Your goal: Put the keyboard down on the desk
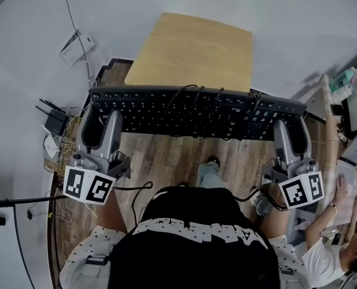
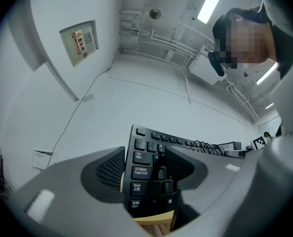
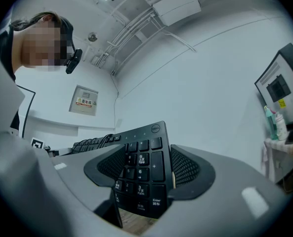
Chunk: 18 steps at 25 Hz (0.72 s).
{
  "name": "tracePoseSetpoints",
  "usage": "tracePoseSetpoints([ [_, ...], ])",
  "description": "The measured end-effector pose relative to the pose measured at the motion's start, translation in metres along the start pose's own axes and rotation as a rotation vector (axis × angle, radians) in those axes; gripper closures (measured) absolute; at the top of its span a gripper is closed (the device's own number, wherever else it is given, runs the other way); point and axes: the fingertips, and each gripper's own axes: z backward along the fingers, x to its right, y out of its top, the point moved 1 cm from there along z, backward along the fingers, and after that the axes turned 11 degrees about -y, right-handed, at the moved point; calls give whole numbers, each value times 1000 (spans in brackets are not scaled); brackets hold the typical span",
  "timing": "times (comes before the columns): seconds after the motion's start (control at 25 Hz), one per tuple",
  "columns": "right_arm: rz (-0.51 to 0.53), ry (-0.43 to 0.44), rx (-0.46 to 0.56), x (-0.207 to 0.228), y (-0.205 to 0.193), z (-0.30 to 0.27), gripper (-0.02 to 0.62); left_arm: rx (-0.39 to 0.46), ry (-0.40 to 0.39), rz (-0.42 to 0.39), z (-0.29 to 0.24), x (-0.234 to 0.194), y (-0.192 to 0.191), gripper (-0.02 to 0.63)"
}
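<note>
Keyboard (image 1: 154,110) held aloft over floor (image 1: 166,155), left gripper (image 1: 100,120) clamped on Ctrl end, right gripper (image 1: 285,130) clamped on numpad end. Long axis crosswise, parallel to desk (image 1: 190,47) near edge; desk just ahead, equally near both

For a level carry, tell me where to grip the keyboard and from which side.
Grip the keyboard near its two short ends, coming in over the near long edge. It is long and thin; the left gripper and right gripper clamp it so.
</note>
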Motion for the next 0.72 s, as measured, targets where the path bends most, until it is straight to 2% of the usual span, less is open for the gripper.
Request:
tracePoseSetpoints([
  [0.72, -39, 26, 42, 8, -8, -4, 316, 4, 7, -50, -1, 5, 7, 374],
])
